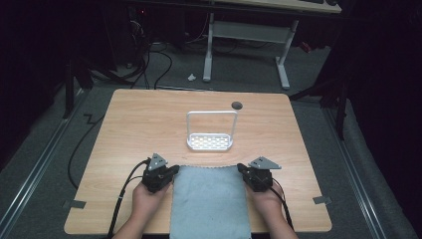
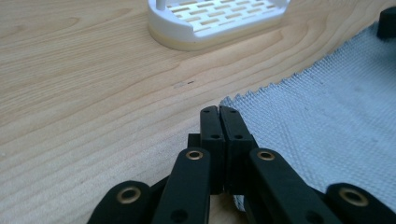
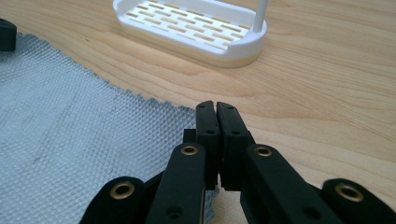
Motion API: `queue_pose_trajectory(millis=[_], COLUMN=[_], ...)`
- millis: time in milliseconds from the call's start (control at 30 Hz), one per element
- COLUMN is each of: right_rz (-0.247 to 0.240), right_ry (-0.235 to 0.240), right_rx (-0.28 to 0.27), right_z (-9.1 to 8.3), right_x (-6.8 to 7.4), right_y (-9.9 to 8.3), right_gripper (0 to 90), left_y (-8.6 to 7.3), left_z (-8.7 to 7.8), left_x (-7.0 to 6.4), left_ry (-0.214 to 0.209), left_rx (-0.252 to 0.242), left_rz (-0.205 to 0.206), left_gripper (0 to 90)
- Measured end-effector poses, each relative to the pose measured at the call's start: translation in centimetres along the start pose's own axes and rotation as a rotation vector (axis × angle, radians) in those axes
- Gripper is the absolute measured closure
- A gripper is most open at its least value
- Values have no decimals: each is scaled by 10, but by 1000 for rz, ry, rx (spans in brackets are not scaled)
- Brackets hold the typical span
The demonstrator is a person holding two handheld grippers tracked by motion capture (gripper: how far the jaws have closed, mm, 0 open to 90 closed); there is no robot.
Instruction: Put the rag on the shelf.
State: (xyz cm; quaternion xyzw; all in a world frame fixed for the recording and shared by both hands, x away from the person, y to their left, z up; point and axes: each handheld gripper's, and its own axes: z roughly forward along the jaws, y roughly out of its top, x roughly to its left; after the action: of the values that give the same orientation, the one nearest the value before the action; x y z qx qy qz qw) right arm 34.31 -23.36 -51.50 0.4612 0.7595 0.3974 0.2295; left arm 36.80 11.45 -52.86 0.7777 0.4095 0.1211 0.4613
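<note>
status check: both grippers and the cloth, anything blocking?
Left gripper shut on cloth far-left corner; right gripper shut on far-right corner. Cloth flat on table. White rack just beyond, apart.

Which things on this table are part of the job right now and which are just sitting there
In the job:
- grey woven cloth
- left tool, shut at the cloth's far left corner
- right tool, shut at its far right corner

Just lying about:
- white slotted plastic rack with a hoop handle
- light wooden table
</note>
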Motion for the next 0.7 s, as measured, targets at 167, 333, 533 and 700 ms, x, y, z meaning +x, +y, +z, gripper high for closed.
queue_pose_trajectory(millis=[167, 333, 533, 700], right_rz=[-6, -2, -8, -6], right_ry=[1, -1, -7, -14], right_rx=[-46, -94, -143, -165], right_z=[-9, -20, -31, -35], right_x=[2, 3, 4, 4], right_y=[3, 7, 11, 13], right_gripper=[893, 893, 893, 893], left_y=[3, 6, 11, 17], left_z=[-10, -18, -26, -34], left_x=[-3, -6, -12, -17], left_ry=[-4, -1, -16, -19], left_rx=[-48, -86, -126, -157], left_rz=[-7, -7, -2, 15], left_gripper=[888, 888, 888, 887])
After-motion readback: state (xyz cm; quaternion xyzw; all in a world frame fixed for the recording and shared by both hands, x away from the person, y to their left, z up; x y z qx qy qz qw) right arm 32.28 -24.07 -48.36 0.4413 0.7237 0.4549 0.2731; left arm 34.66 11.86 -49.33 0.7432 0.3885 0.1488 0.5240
